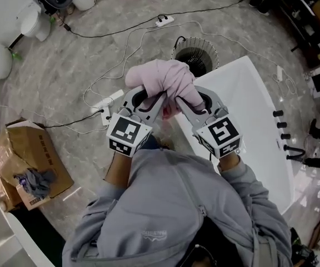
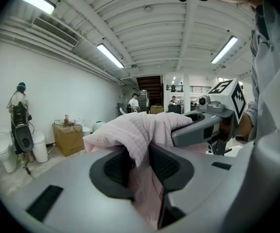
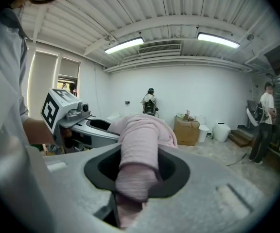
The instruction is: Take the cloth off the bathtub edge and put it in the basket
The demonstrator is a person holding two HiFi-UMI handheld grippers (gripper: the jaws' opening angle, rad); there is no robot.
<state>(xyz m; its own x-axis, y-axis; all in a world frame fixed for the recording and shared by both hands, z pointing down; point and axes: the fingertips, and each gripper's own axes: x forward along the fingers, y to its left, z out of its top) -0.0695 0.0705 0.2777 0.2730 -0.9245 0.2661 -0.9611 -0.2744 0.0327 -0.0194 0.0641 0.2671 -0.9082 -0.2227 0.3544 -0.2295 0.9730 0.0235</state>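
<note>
Carrying phase judged underway: pink waffle-weave cloth (image 1: 163, 77) is pinched by left gripper (image 1: 150, 100) and right gripper (image 1: 191, 102), held clear of white bathtub edge (image 1: 249, 104). Next it must be moved over round wire basket (image 1: 195, 57) and released.

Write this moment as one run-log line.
left gripper: shut on cloth; right gripper: shut on cloth; cloth: bunched, aloft; basket: on floor beside tub

Pink cloth (image 1: 163, 79) is bunched over the tips of the left gripper (image 1: 150, 100) and right gripper (image 1: 192, 102). In both gripper views its folds bury the pads. The near rim of the basket (image 1: 196, 57), behind the cloth, is hidden by it. Right of the cloth, the bathtub (image 1: 249, 121) has its near end under the person's sleeve (image 1: 243, 182). Far left of the cloth, the cardboard box (image 1: 24, 160) holds a grey tangle, unclear what. The people beyond the cloth in the gripper views are too small to tell.
</note>
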